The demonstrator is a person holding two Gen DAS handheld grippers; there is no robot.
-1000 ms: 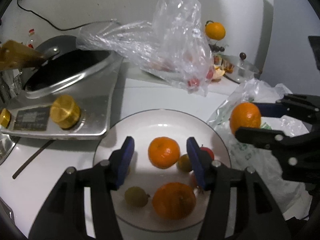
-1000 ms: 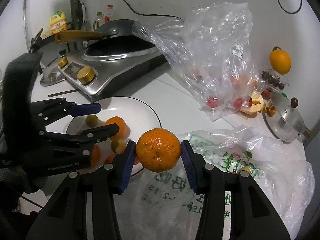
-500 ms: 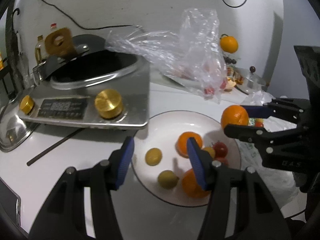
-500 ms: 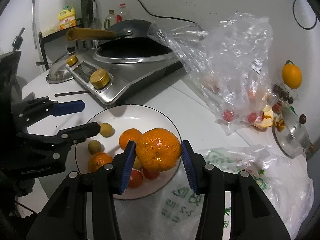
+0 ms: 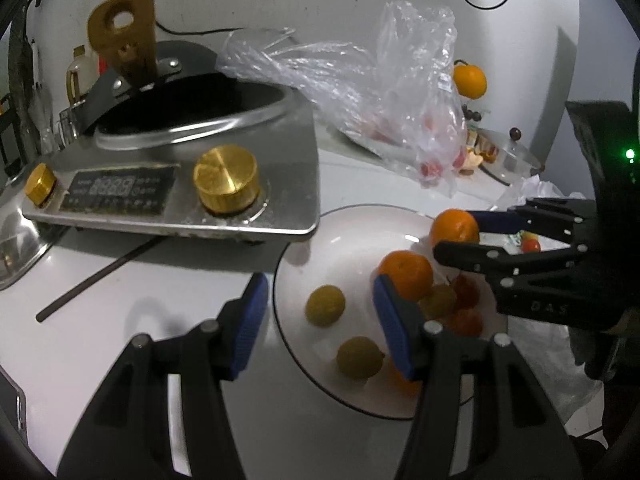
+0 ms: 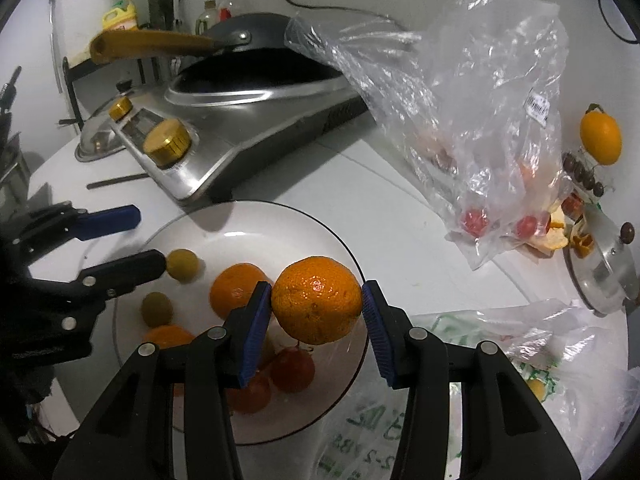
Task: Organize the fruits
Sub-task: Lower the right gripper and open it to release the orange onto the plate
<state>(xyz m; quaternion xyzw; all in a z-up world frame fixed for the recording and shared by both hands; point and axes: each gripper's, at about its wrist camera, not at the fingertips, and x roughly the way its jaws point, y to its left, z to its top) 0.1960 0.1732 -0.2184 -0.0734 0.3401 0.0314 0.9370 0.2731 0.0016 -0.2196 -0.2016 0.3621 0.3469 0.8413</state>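
Note:
A white plate (image 6: 248, 228) (image 5: 352, 224) holds mandarins (image 6: 234, 290), small green-yellow fruits (image 6: 182, 264) and red tomatoes (image 6: 292, 368). My right gripper (image 6: 317, 306) is shut on a mandarin (image 6: 317, 304) and holds it over the plate's right side; it also shows in the left wrist view (image 5: 454, 226). My left gripper (image 5: 318, 316) is open and empty, low over the plate's left edge, straddling a small green fruit (image 5: 325, 305).
A steel induction cooker (image 5: 180, 184) with a wok stands left of the plate. A clear bag with tomatoes (image 6: 460, 128) lies behind. A printed white bag (image 6: 460, 400) lies right of the plate. A steel lid (image 6: 604, 256) and a lemon (image 6: 600, 134) sit at far right.
My right gripper has carried the mandarin left, from above the white bag to over the plate. My left gripper has swung left, off the plate's centre to its left edge.

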